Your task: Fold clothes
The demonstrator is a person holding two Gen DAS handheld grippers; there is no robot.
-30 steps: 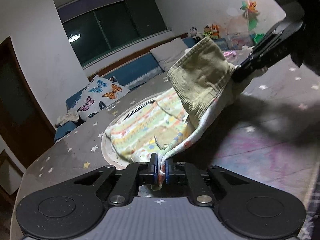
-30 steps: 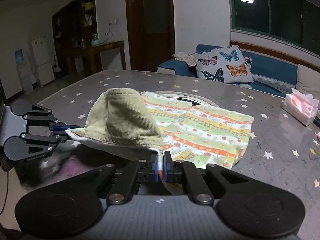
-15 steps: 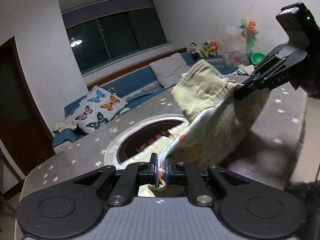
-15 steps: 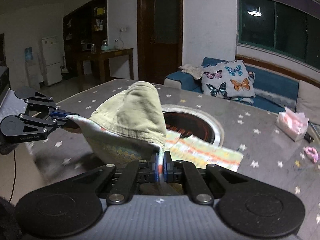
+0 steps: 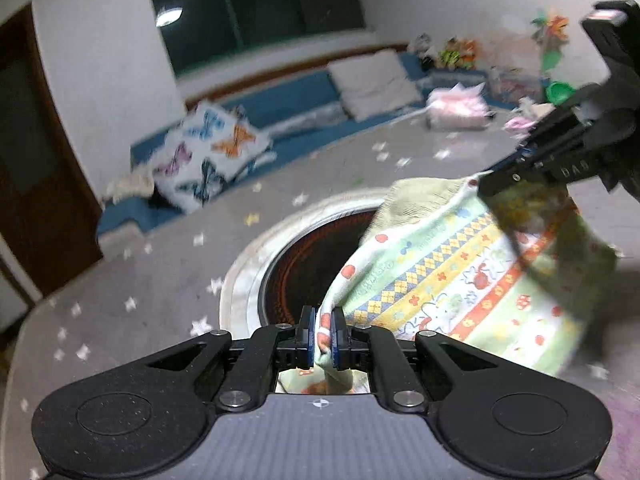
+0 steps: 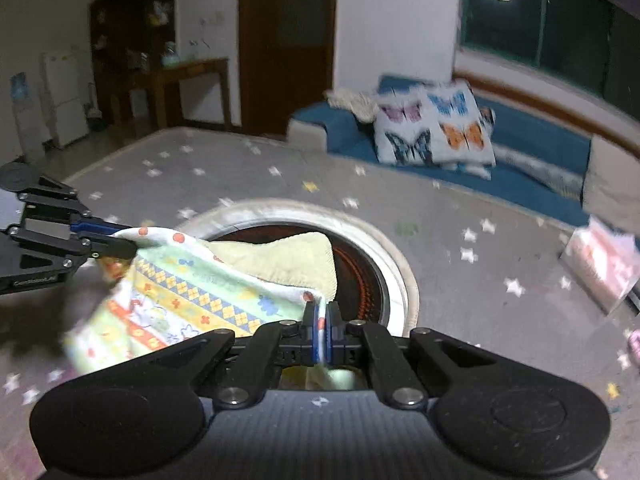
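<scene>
Above the star-print tabletop point(image 5: 120, 300), both grippers hold one garment point(image 5: 460, 280) up off the surface, stretched between them. L gripper point(image 5: 321, 328): jaws nearly together, pinching a bunched edge of the cloth, fabric also visible behind the pads. R gripper point(image 6: 321, 326): jaws clamped on another edge w/ only a thin strip of cloth between them. Each gripper shows in the other's view: R one point(image 5: 516, 172) at upper right in the left wrist view, L one point(image 6: 100, 240) at far left in the right wrist view, both biting cloth at their tips. Garment count: 1, pale green w/ orange, yellow and blue patterned stripes, plus a plain olive corduroy-like lining point(image 6: 280, 256) showing behind. Cloth hangs over and partly hides a round recessed burner point(image 6: 368, 268) w/ a pale ring, set in the table. Room: blue sofa point(image 6: 532, 148), 2 butterfly cushions point(image 6: 436, 124), dark window point(image 5: 256, 8) w/ a lamp reflection, brown door point(image 6: 288, 40), 1 pink tissue pack point(image 6: 600, 264) on the table. Frames are motion-blurred.
</scene>
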